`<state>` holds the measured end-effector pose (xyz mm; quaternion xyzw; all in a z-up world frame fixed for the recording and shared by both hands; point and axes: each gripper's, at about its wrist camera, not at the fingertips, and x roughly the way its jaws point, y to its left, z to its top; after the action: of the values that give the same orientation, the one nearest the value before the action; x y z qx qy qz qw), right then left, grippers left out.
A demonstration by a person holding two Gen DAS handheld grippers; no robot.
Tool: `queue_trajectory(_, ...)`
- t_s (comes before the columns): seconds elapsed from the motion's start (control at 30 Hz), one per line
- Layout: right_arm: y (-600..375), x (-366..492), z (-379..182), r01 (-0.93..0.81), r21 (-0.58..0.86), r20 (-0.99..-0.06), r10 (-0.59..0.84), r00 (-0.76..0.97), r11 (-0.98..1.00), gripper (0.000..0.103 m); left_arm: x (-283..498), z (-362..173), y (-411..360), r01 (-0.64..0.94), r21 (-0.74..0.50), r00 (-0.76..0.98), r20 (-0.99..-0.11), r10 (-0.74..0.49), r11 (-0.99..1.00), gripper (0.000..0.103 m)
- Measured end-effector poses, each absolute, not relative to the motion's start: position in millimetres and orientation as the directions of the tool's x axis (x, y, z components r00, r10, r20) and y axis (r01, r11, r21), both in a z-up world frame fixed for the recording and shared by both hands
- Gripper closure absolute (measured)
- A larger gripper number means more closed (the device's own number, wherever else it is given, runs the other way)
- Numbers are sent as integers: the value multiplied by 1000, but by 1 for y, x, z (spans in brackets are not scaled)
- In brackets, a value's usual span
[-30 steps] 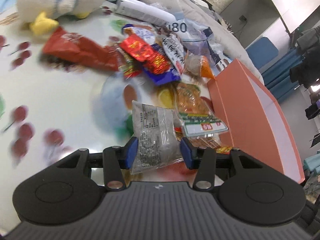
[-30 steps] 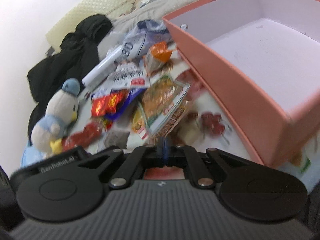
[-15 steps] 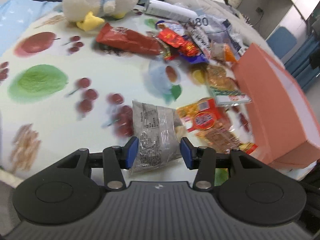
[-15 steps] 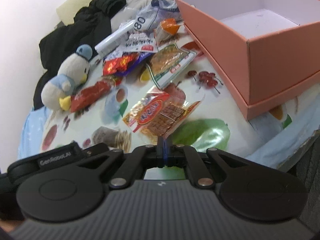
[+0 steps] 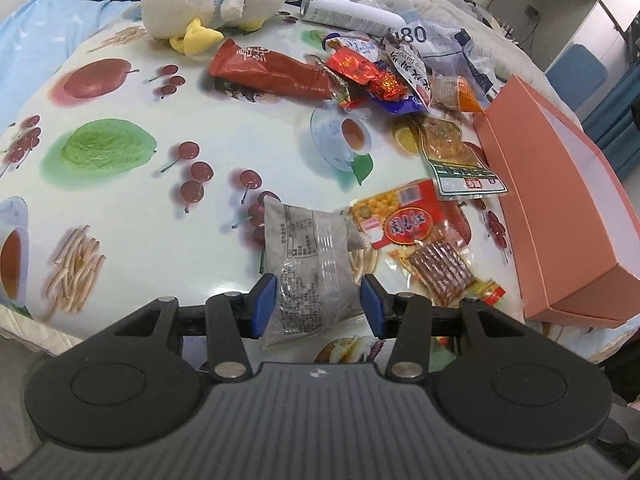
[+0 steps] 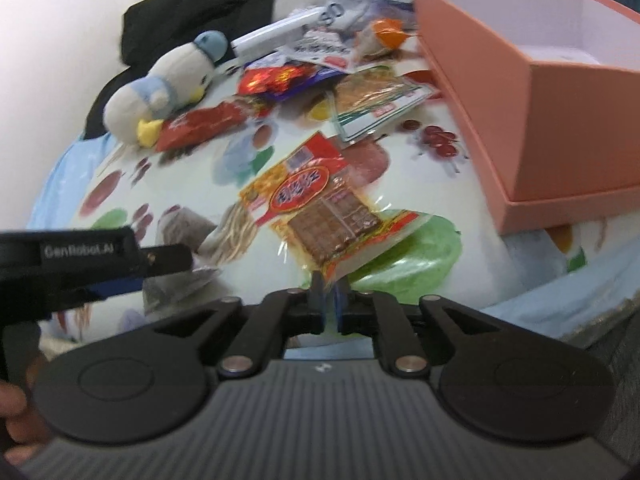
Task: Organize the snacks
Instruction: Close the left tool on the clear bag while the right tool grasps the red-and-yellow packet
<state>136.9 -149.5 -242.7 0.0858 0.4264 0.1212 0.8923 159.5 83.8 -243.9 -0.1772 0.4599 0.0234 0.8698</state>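
My left gripper [image 5: 318, 304] is shut on a grey clear snack packet [image 5: 312, 264] and holds it near the table's front edge. My right gripper [image 6: 329, 304] is shut on the corner of an orange-red snack packet [image 6: 316, 204], also seen in the left wrist view [image 5: 416, 232]. A salmon-pink open box [image 6: 560, 120] stands to the right, empty inside as far as shown; it also shows in the left wrist view [image 5: 560, 200]. A heap of snack packets [image 5: 372, 76] lies at the far side of the table.
A plush penguin [image 5: 216, 0] lies at the far left of the fruit-print tablecloth [image 5: 160, 200]. A white tube [image 5: 352, 16] and a plastic bag [image 5: 448, 48] lie behind the heap. Black clothing [image 6: 208, 16] lies beyond. The left gripper shows in the right wrist view [image 6: 92, 268].
Both grippers have pulled back toward the table's front edge with their packets. The heap and the box now look farther away.
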Motion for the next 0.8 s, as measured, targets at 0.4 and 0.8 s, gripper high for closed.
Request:
queue_trajectory(0.4,-157,119,-221,-282,163,-625,320,712,946,14,161,-245,88,-219,-263,569,-816,-96,939,51)
queue_trajectory(0.8,-133,155,-240,-492,44,-633,406,660,869,14,159,-251,96,-229,-299,572,-811,-121,926,51)
